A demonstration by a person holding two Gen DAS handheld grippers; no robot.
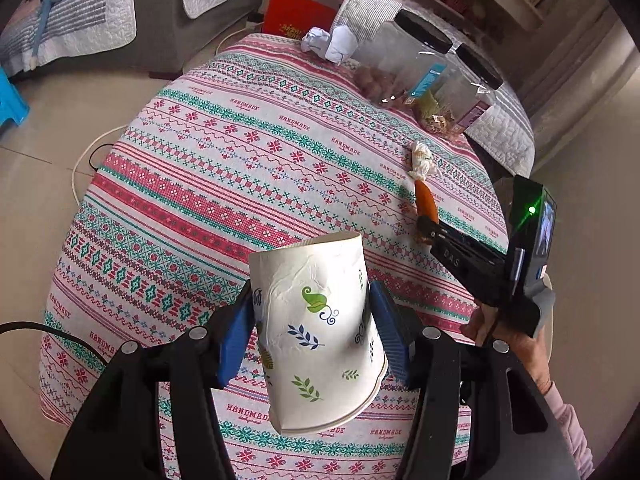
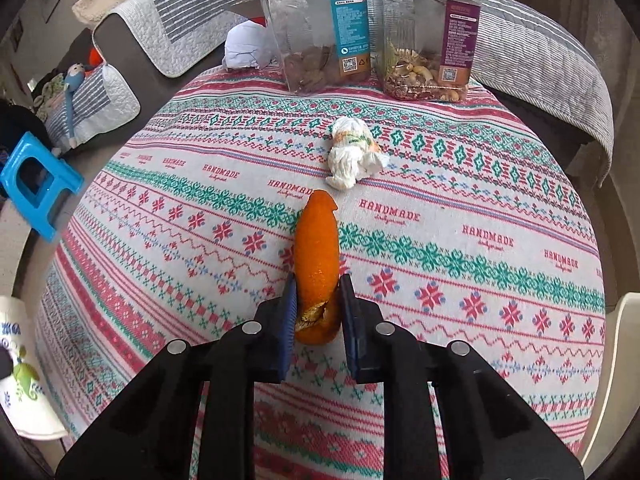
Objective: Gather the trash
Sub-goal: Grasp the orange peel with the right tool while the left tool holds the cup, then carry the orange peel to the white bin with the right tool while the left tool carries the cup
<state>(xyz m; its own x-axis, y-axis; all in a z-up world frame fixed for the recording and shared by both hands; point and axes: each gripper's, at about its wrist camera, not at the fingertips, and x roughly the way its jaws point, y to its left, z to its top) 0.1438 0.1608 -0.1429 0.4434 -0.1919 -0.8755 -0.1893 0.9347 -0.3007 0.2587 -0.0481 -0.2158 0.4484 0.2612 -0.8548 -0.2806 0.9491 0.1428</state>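
Note:
My left gripper is shut on a crumpled white paper cup with leaf prints, held tilted above the patterned tablecloth. In the right wrist view a long strip of orange peel lies on the cloth, and my right gripper has its blue pads pressed on the peel's near end. The left wrist view shows that right gripper at the peel near the table's right side. Just beyond the peel lies a crumpled tissue. A ball of white paper sits at the far edge.
Two clear plastic jars with snacks stand at the back of the table. Quilt-covered sofas surround it. A blue stool stands on the floor at the left. A person's hand holds the right gripper.

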